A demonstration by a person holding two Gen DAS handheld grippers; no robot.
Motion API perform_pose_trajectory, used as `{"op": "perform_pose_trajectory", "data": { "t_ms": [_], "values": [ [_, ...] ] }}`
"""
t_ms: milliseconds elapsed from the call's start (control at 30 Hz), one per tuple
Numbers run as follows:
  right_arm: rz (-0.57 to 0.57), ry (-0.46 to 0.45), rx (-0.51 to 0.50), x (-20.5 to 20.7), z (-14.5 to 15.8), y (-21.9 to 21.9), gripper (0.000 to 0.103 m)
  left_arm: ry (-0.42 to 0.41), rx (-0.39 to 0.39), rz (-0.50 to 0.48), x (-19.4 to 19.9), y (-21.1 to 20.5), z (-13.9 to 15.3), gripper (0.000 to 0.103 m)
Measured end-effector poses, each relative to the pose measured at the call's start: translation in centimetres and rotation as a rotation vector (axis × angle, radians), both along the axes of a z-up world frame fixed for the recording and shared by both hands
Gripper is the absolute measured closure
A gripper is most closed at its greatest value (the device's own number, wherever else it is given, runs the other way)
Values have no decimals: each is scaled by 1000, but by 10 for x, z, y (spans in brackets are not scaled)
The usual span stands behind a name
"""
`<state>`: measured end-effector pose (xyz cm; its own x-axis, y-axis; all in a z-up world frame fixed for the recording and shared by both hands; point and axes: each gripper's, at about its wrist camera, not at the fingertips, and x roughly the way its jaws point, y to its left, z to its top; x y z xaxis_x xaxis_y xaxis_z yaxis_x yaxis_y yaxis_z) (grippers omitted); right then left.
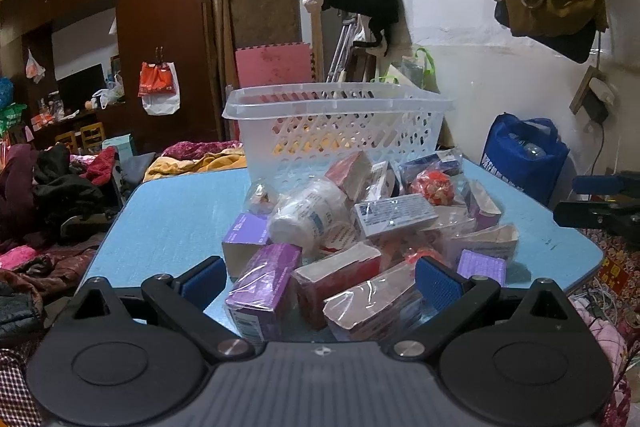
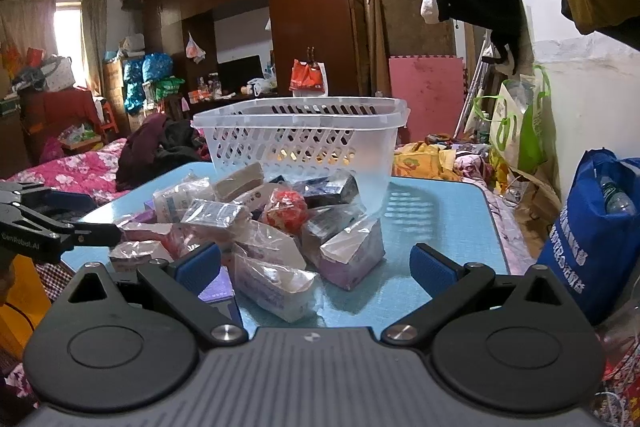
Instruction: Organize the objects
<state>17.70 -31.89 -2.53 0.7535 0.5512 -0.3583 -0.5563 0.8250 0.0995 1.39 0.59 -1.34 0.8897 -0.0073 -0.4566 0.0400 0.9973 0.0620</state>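
Note:
A clear plastic basket (image 1: 336, 123) (image 2: 304, 139) stands at the far side of the light blue table (image 1: 176, 211) (image 2: 440, 219). In front of it lies a heap of several plastic-wrapped boxes: purple ones (image 1: 264, 283) (image 2: 352, 255), a red one (image 1: 336, 279), a white roll (image 1: 312, 215) and a red-orange ball (image 1: 434, 187) (image 2: 286, 211). My left gripper (image 1: 320, 279) is open at the near edge of the heap, its fingers either side of the nearest boxes without touching. My right gripper (image 2: 316, 267) is open too, around a wrapped box (image 2: 272, 283). Each gripper shows at the other view's edge.
Clothes and bedding are piled on a bed (image 2: 80, 163) to the left of the table. A blue bag (image 2: 592, 227) (image 1: 524, 155) stands to the right by the wall. A dark wardrobe (image 2: 304, 7) and a pink foam mat (image 2: 428, 99) stand behind.

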Motion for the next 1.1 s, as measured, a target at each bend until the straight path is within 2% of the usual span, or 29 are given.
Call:
{"op": "perform_pose_trajectory", "data": {
  "t_ms": [467, 600, 700, 767, 900, 933, 967, 1033, 1100],
  "values": [
    [11, -13, -16, -3, 0, 4, 0, -2, 8, -5, 0, -1, 0, 1],
    [12, -12, -15, -3, 0, 5, 0, -24, -2, -48, -2, -2, 1, 1],
    [14, -12, -10, -3, -1, 5, 0, -54, 38, -64, -3, -8, 1, 1],
    [20, -21, 4, -3, 0, 4, 0, -103, 55, -52, -6, -9, 2, 1],
    [47, -138, 136, -12, 1, -5, 0, -212, 77, -2, -6, -4, -1, 0],
    [40, -186, 161, -16, 0, -5, 0, -221, 69, -4, -5, -2, -3, 0],
    [31, -221, 169, -19, -1, -4, 0, -196, 76, -8, -1, 1, -5, 0],
    [49, -259, 96, -24, -4, 6, 0, -147, 97, 14, 3, 8, -10, 0],
    [92, -229, 12, -26, -7, 19, 0, -145, 97, 41, -1, 21, -15, 0]
  ]
}}
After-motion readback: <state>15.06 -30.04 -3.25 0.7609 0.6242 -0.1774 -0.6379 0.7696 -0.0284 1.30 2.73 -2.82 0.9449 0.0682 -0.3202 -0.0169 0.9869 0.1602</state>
